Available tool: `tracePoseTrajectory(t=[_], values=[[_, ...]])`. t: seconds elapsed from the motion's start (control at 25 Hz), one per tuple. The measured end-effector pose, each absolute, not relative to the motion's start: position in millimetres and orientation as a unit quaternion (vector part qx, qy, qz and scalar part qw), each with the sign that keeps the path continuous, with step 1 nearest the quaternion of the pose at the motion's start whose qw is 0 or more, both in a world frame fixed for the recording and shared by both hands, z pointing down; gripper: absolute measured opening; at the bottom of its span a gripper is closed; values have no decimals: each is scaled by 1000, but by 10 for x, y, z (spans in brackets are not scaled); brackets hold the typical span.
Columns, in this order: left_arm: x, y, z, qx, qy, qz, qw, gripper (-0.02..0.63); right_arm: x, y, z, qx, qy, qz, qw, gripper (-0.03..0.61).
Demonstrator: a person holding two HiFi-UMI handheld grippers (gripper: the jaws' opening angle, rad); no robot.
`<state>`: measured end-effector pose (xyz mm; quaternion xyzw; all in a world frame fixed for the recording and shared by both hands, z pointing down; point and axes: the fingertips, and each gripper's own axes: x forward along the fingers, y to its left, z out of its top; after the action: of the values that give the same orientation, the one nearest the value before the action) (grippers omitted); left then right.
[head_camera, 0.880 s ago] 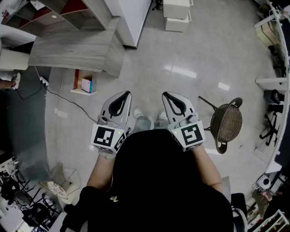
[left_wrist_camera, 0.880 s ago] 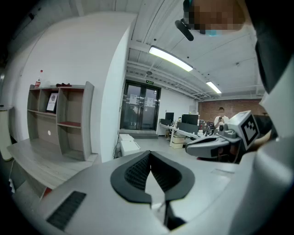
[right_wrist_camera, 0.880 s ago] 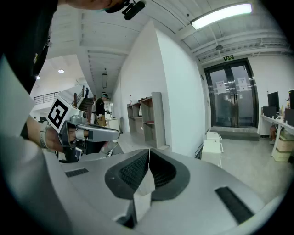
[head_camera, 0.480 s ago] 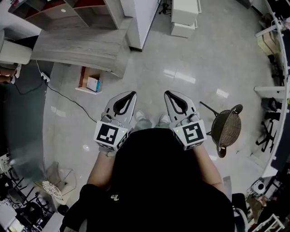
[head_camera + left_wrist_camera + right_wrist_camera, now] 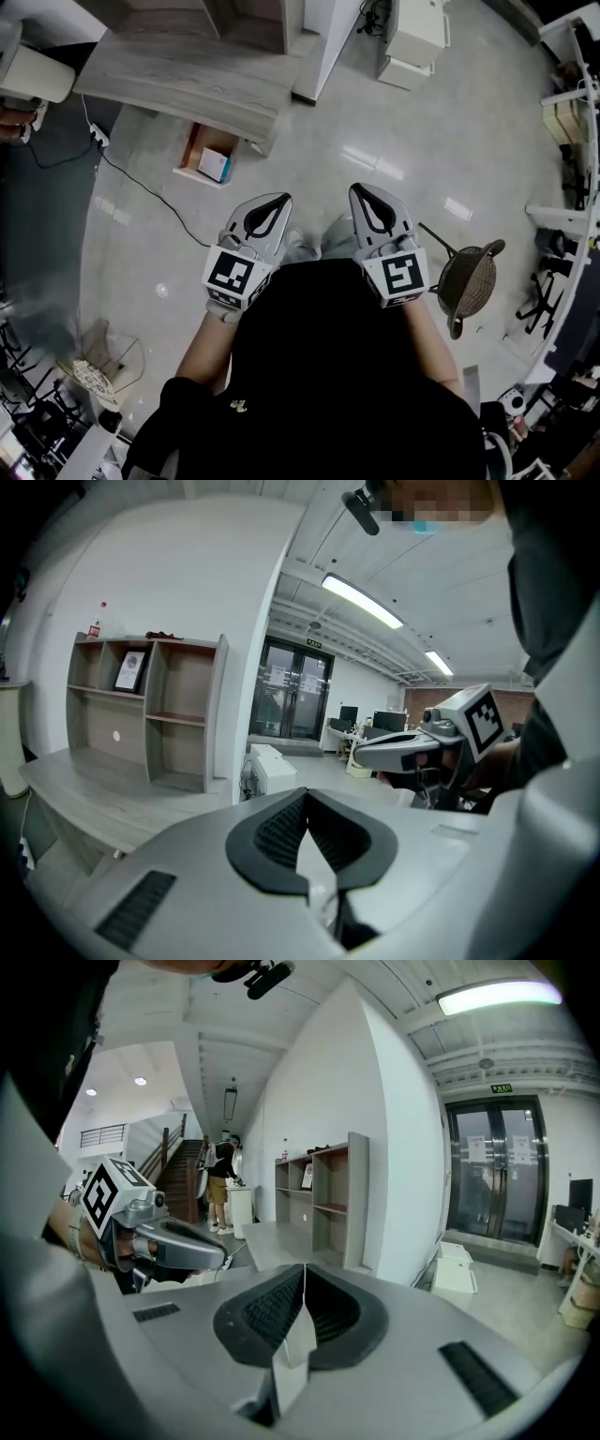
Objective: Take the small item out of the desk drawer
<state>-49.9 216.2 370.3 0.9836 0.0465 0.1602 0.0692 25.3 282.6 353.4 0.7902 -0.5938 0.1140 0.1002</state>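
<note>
Blue box [image 5: 215, 164] well beyond left hand-held gripper [image 5: 281, 199].

A wicker chair [image 5: 469, 279] stands on the glossy grey floor [image 5: 441, 141] under strip lights [image 5: 361, 600].

Left gripper [image 5: 277, 201] and right gripper [image 5: 364, 192] held side by side — jaws together, empty.

Wicker chair [image 5: 471, 278] on tiled floor [image 5: 375, 122] at R, white cabinet [image 5: 419, 36] well beyond, blk cable [image 5: 141, 190] at L
</note>
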Motion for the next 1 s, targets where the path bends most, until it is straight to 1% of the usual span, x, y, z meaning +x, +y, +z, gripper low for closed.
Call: tracePoseTrajectory(t=[0.16,0.36,0.72,1.0], values=[[-419,1828,3788,983,27,164,80,10,430,2469,3585,787,-595,133,94,0],[-130,1235,3891,981,-2,179,81,10,742,1756,3693,762,-625,141,95,0],[534,462,3822,970,-126,191,86,11,1441,723,3595,671,-720,142,101,0],[689,73,3818,946,-242,193,97,11,1706,172,3568,592,-788,123,116,0]])
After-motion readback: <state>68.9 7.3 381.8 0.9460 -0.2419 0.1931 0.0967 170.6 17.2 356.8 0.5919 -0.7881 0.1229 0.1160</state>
